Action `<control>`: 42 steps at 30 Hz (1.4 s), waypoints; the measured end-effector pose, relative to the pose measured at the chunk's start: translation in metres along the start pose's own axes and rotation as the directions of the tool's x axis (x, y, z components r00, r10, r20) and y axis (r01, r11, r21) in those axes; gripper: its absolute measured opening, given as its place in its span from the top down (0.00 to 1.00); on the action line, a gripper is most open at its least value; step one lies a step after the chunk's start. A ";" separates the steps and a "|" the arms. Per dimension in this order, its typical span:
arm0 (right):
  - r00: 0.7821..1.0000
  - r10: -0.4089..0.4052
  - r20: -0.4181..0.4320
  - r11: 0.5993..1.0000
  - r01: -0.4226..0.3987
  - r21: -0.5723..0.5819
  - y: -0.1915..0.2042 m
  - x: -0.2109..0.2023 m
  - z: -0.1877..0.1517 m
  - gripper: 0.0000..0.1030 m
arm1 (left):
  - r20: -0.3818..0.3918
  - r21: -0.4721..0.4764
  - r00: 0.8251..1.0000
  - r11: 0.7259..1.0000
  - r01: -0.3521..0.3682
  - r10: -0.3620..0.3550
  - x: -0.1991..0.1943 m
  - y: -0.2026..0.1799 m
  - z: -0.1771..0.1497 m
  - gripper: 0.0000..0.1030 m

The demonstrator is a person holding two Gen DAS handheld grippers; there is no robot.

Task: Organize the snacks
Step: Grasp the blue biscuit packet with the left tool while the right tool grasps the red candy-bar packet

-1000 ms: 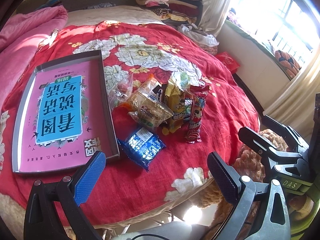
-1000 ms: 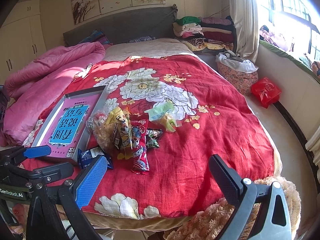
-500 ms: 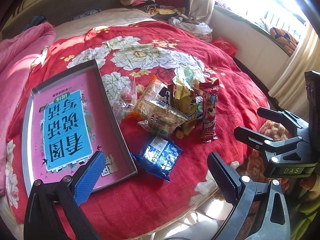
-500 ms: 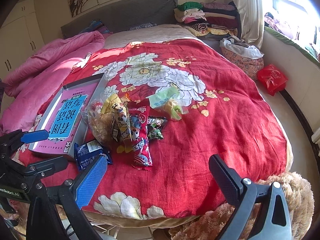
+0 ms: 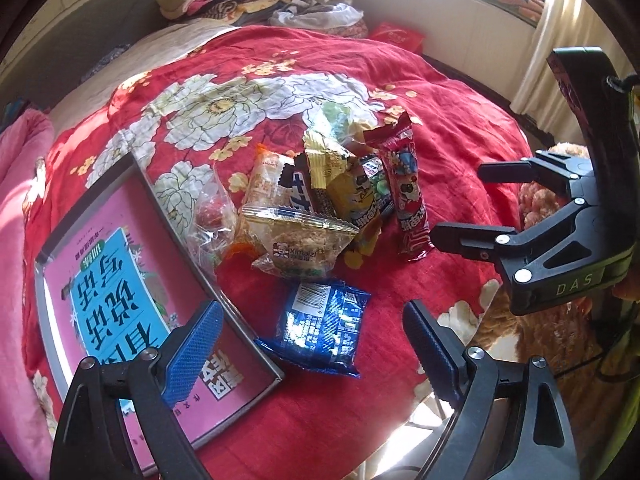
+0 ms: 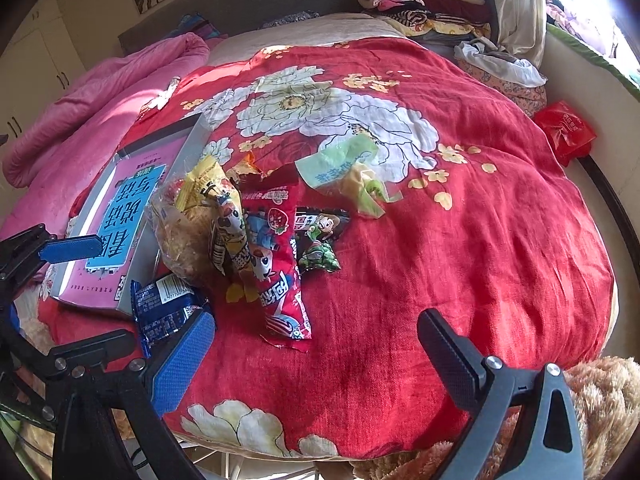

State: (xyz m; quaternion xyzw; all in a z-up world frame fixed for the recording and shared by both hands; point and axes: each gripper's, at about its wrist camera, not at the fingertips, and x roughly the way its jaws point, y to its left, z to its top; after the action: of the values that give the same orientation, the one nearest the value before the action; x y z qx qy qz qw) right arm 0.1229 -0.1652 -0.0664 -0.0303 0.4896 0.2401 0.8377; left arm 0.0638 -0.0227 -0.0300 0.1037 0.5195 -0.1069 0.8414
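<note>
A: The left gripper (image 5: 312, 344) hangs over the blue packet (image 5: 320, 326), jaws closing, pads not touching it.

B: The right gripper (image 6: 316, 352) is spread wide and empty. The snack pile (image 6: 256, 232) sits on the red blanket (image 6: 460, 248), beside the box lid (image 5: 224, 292) with the pink book.
</note>
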 end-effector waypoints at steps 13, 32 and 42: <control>0.998 0.006 -0.061 0.993 -0.013 -0.117 0.020 0.030 0.007 0.32 | -0.181 0.098 0.982 0.995 -0.029 0.046 0.048 -0.012 0.004 0.28; 0.991 0.123 -0.055 0.989 -0.127 -0.081 0.012 0.030 0.008 0.76 | -0.130 -0.163 0.981 0.979 0.120 -0.142 0.054 0.002 -0.003 0.48; 0.986 0.166 0.029 0.984 -0.164 -0.072 0.009 0.009 0.011 0.76 | -0.048 -0.250 0.982 0.954 0.166 -0.183 0.025 0.008 -0.014 0.48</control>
State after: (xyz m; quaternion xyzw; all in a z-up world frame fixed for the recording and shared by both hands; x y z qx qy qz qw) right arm 0.1313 -0.1505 -0.0665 -0.0143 0.4673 0.3259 0.8217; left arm 0.0651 -0.0126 -0.0581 -0.0436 0.5651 -0.1119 0.8162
